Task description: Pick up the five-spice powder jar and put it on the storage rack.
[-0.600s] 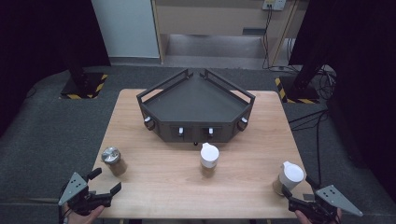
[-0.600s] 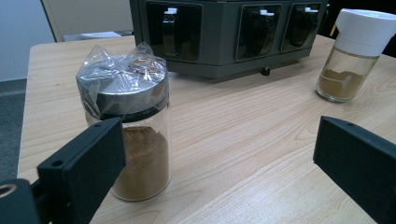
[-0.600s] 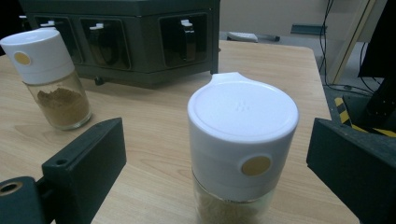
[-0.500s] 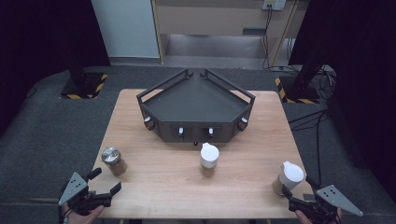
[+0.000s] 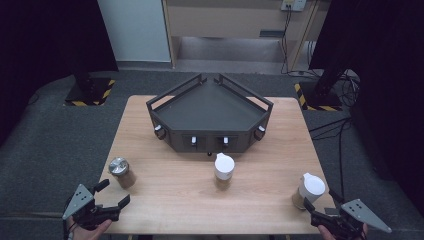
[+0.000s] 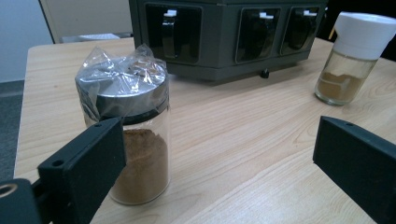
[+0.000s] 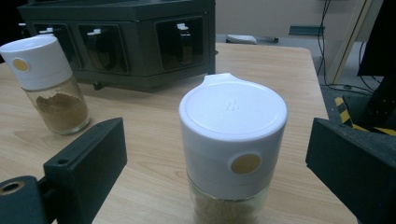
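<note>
Both of your tools are released, jaws spread wide and gripping nothing. Your left tool (image 5: 111,196) hovers low at the near edge of the surface (image 5: 170,195), with the steel-capped jar (image 6: 127,128) of brown powder just ahead of it and off toward its left jaw rather than centred in the gap. Push straight forward from here and that jaw likely strikes the glass instead of passing beside it, tipping or skidding the jar; swing the tool across first. The crinkled plastic film (image 6: 119,70) over the cap looks slippery and loose, so a grip taken high may slide off; take the glass body lower down. Your right tool (image 5: 324,204) has the white-lidded jar (image 7: 232,149) standing between its jaws, near its camera, but the pads are not yet on it. This jar stands close to the near right corner of the surface, so a lopsided close could nudge it toward the edge and off. The lid has a pouring lip, and squeezing the lid rather than the glass may pop it open. The second white-lidded jar (image 5: 224,170) and the dark rack (image 5: 210,115) lie well ahead of both tools, clear of either approach.
</note>
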`<state>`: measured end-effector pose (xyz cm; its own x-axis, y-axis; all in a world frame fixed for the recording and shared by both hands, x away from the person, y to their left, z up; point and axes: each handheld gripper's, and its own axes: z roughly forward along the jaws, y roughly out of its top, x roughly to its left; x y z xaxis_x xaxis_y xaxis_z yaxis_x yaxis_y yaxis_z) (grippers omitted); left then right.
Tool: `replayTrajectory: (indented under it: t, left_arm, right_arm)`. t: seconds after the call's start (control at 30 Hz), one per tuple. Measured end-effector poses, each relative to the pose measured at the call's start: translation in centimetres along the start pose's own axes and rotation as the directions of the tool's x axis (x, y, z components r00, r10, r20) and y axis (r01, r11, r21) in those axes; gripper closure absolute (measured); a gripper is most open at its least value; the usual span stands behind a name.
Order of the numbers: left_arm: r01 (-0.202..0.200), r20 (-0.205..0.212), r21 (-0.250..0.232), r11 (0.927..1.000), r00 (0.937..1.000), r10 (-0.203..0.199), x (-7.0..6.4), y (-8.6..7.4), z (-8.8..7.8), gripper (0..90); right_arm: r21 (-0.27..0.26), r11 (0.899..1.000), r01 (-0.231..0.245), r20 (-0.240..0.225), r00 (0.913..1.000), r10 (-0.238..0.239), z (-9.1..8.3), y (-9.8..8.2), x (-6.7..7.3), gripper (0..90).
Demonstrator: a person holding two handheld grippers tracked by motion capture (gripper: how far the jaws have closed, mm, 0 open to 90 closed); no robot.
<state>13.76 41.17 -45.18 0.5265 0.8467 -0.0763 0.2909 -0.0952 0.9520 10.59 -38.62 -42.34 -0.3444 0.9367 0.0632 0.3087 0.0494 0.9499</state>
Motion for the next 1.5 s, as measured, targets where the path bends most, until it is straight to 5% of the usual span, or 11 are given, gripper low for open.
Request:
replayTrajectory:
  t: [1.13,1.5]
  left_arm:
    - [-0.010,0.008,-0.004,0.9999,0.9999,0.010,-0.2,0.1,0.1,1.8]
    - [-0.007,-0.037,-0.013,0.9999,0.9993,0.007,-1.1,0.8,-0.1,1.7]
  right_arm:
    - [-0.008,1.000,0.004,-0.003,1.0000,-0.004,0.0,-0.1,0.0,5.1]
    - [-0.037,0.999,0.000,0.013,0.9999,0.001,0.0,-0.5,-0.1,4.9]
